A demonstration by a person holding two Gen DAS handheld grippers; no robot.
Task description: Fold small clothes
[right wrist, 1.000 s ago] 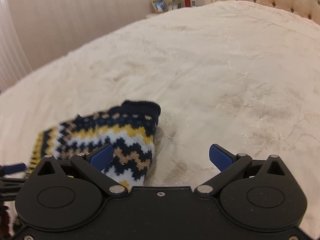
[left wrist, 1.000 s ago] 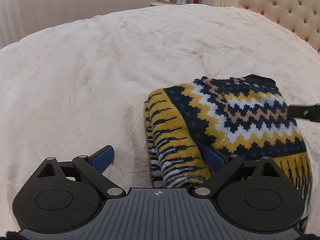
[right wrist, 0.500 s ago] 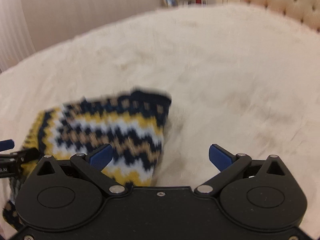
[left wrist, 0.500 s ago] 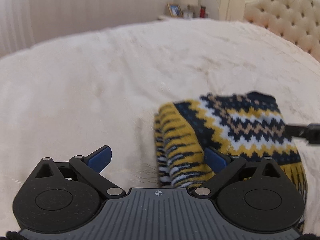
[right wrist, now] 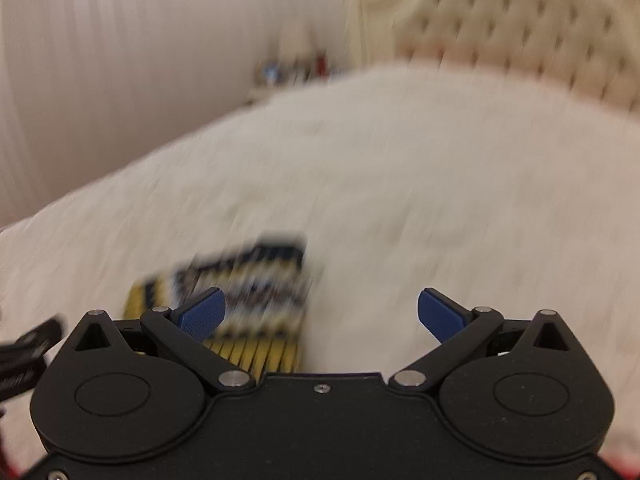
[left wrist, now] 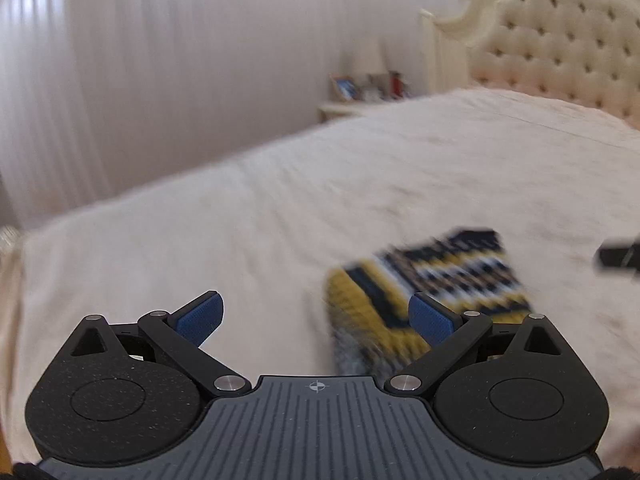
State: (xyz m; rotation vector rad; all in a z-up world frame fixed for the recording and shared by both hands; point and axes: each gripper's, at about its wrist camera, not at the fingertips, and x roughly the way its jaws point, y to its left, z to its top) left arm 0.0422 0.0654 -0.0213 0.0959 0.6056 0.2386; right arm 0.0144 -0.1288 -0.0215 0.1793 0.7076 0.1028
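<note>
A folded knitted garment (left wrist: 432, 280) in yellow, navy and white zigzags lies on the cream bedspread (left wrist: 280, 208). It sits right of centre in the left wrist view and left of centre in the right wrist view (right wrist: 248, 292), blurred in both. My left gripper (left wrist: 316, 316) is open and empty, raised off the bed to the garment's left. My right gripper (right wrist: 320, 312) is open and empty, raised to the garment's right. The right gripper's tip shows at the right edge of the left wrist view (left wrist: 620, 256). The left gripper shows at the left edge of the right wrist view (right wrist: 24, 344).
A tufted cream headboard (left wrist: 560, 40) stands at the far right. A bedside table (left wrist: 352, 108) with a lamp, a photo frame and small items stands beyond the bed by the pale curtained wall (left wrist: 160, 60).
Both open grippers have pulled back and up from the garment and tilted upward, so it looks smaller and the wall and headboard have come into view. The garment stays folded on the bed.
</note>
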